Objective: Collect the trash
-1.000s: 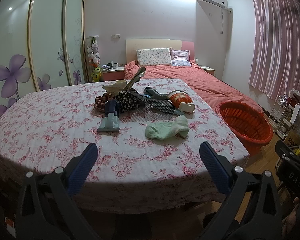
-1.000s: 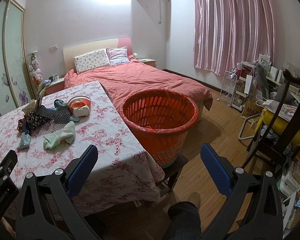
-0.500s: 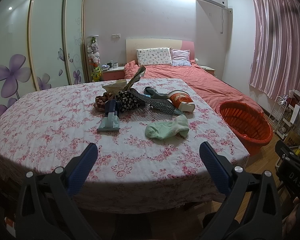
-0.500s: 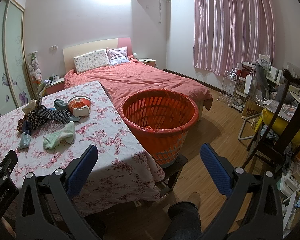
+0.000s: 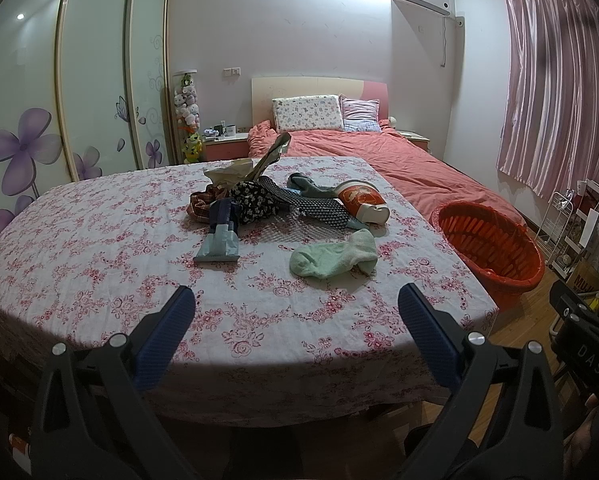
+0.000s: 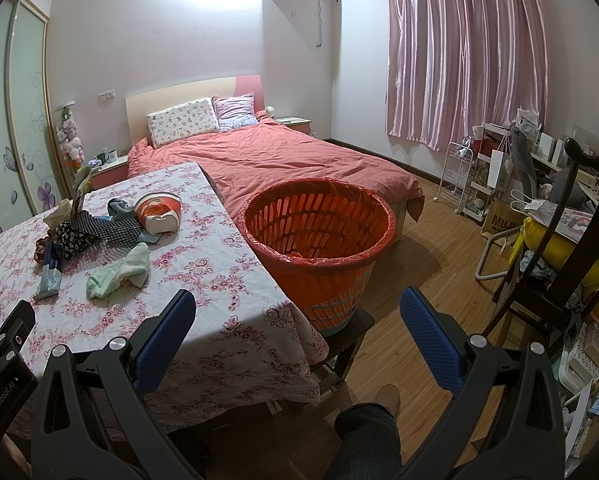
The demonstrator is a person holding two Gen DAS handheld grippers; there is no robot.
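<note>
While both tools hang spread and empty, the trash lies untouched on the table.

Left tool (image 5: 295, 312) faces the floral-clothed table (image 5: 99, 248); right tool (image 6: 297, 312) faces the orange basket (image 6: 319, 232) just beside the table's right edge. Mid-table sit a green sock (image 5: 333, 256), a blue packet (image 5: 219, 236), a red-white cup (image 5: 363, 202) and crumpled wrappers (image 5: 235, 184).

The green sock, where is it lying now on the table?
The green sock lies flat on the floral tablecloth, nearest the camera in the pile, just in front of the red-and-white cup and right of the blue packet.
</note>
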